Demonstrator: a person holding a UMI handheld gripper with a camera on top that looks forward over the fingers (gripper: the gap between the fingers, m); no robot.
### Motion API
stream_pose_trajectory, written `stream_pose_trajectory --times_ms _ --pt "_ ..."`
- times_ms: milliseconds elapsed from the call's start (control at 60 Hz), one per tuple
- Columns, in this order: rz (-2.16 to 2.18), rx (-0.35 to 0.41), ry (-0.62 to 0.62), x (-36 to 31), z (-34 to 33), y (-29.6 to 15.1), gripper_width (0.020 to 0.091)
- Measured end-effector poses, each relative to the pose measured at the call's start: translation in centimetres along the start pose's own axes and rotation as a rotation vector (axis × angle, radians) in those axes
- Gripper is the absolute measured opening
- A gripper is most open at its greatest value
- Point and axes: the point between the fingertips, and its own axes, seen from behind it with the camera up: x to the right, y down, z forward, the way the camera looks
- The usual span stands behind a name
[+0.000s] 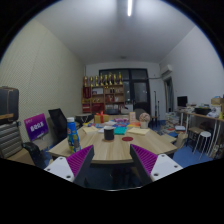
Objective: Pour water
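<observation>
The gripper [112, 160] hangs above the near edge of a wooden table [110, 148], its jaws spread wide with nothing between them; the two purple pads [80, 158] frame bare table and the dark gap below its edge.

The thing the task most likely turns on is a blue bottle [73, 135] standing upright on the left part of the table, ahead of the jaws and off to their left, just beyond the left finger's tip. Its long axis runs vertical, so a grasp would probably come from the side, with the fingers straddling the body. A small dark cup [109, 132] stands near the middle of the table, almost straight ahead of the jaws and farther in than the bottle; it looks like the probable receiver, though that is a guess. The two stand apart, the cup to the right of the bottle.

As a judgement, the task has not begun: nothing is held, and the coming move calls for swinging left and forward to bring the bottle between the jaws.

Chairs [57, 122] and shelves [105, 95] lie beyond.
</observation>
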Motion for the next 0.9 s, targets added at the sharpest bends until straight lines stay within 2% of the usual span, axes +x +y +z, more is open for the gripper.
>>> stream_pose_trajectory --times_ms 367,500,617,733,900 --pt "-0.004 0.03 0.025 0.0 -3.6 0.0 0.0823" --pt "-0.005 0.057 -0.047 -1.4 -3.9 -0.3 0.0828" --pt "-0.028 0.088 -0.147 -5.2 -2.1 0.6 0.0829" --pt "-0.011 0.072 -0.199 -9.4 2.0 1.7 0.0829" --pt "-0.05 0.06 -0.213 -17.7 9.9 3.4 0.0825"
